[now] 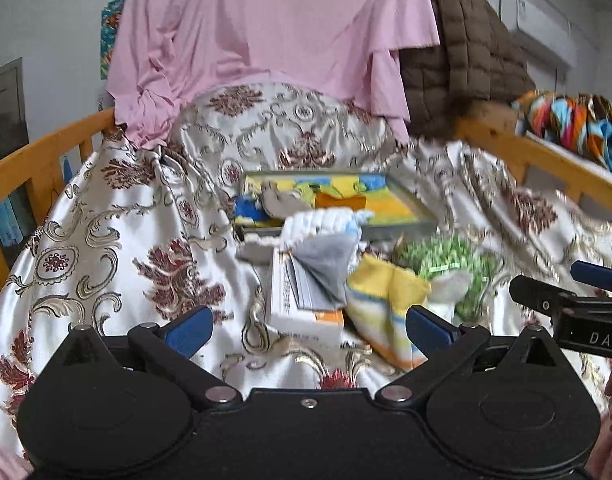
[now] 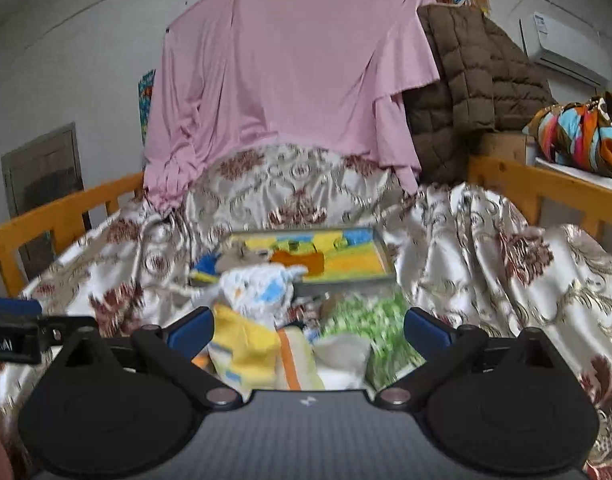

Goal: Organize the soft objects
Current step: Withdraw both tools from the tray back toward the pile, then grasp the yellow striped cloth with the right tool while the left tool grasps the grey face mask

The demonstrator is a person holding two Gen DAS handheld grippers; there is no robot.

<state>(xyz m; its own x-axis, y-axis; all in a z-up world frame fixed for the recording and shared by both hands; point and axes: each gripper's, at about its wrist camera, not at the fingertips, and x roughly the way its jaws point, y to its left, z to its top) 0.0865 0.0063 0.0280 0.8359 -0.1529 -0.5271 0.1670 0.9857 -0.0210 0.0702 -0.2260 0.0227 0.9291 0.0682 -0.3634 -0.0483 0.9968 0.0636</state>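
Since both grippers, left gripper (image 1: 308, 326) and right gripper (image 2: 308, 328), hover with fingers apart over the socks (image 1: 386, 304) heaped on the bed (image 1: 105, 240) beside a book (image 1: 306, 292), a sloppy grab could easily snag pages too.

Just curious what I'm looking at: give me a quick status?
Left claw open, empty. Right claw open, empty. Yellow striped cloth and green cloth loose on bed, short of tray. Open book lies among them.

Black tongs (image 1: 309, 330), blue pads (image 1: 189, 330), silver screws
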